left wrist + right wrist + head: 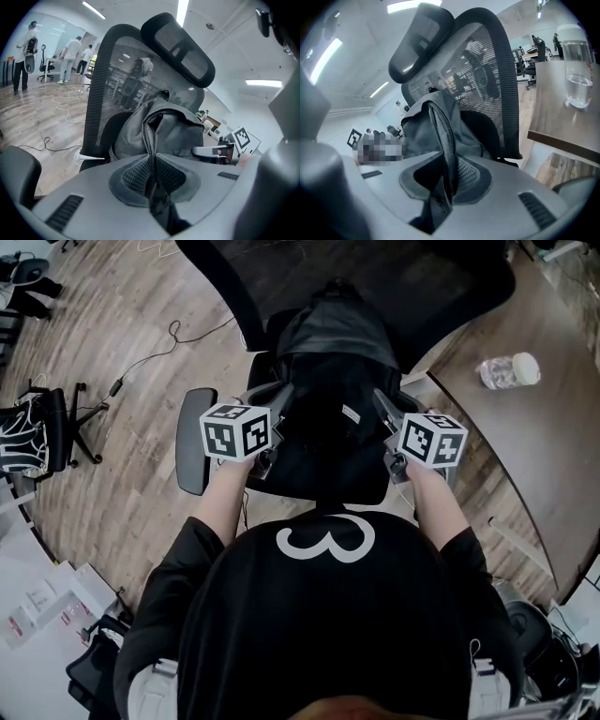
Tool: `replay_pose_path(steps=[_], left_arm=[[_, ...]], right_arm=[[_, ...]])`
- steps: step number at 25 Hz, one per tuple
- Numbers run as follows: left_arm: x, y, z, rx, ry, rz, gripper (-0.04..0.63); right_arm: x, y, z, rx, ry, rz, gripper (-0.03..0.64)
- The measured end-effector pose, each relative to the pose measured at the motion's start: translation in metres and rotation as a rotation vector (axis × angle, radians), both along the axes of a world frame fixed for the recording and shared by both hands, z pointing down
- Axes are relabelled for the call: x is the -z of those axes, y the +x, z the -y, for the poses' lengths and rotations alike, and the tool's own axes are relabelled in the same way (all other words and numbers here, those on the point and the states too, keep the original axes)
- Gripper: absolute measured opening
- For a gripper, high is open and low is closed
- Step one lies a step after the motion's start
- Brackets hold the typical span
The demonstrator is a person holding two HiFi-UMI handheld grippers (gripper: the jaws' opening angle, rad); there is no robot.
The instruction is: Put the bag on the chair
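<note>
A dark grey bag [333, 381] stands upright over the seat of a black mesh office chair [441, 287], its back toward the chair's backrest. My left gripper [274, 432] is shut on a fold of the bag's left side, with the fabric and zipper [151, 154] pinched between the pads. My right gripper [386, 432] is shut on the bag's right edge, where the zippered fabric [446, 154] runs down between its pads. In both gripper views the chair's backrest [117, 84] and headrest [419, 35] rise just behind the bag [173, 129]. Whether the bag's bottom rests on the seat is hidden.
A wooden desk [544, 427] curves along the right with a clear plastic water bottle [506, 371] on it. The chair's left armrest [194, 454] juts out beside my left gripper. Another black chair [37, 432] and cables [141, 362] sit on the wood floor at left. People stand far off [70, 58].
</note>
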State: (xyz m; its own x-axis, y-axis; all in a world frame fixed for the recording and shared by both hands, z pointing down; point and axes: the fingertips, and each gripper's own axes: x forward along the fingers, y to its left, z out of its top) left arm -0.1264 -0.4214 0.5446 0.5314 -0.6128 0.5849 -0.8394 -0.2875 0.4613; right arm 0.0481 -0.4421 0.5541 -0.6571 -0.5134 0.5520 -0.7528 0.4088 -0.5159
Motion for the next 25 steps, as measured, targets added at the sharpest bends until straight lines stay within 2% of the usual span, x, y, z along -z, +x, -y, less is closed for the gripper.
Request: replay_pose_path(steps=[11,17,19,22,25], left_arm=[[-0.006,0.0,0.003,0.022,-0.007,-0.002,0.049],[-0.006,-0.002,0.001,0.023,-0.006,-0.01,0.054],[-0.006,-0.003,0.0,0.019,-0.003,-0.025,0.108],[-0.009,-0.001,-0.001,0.012,-0.016,-0.037,0.151],[-0.007,-0.003,-0.008,-0.008,-0.021,-0.039,0.178]], right_arm=[[-0.005,0.001,0.001,-0.024,-0.053,0.064,0.067],[-0.002,-0.003,-0.004,-0.014,-0.066,0.055,0.081],[0.0,-0.004,-0.005,0.006,-0.057,0.05,0.09],[0.006,0.002,-0.005,0.007,-0.036,0.049,0.098],[0.017,0.006,-0.01,0.0,0.003,0.038,0.148]])
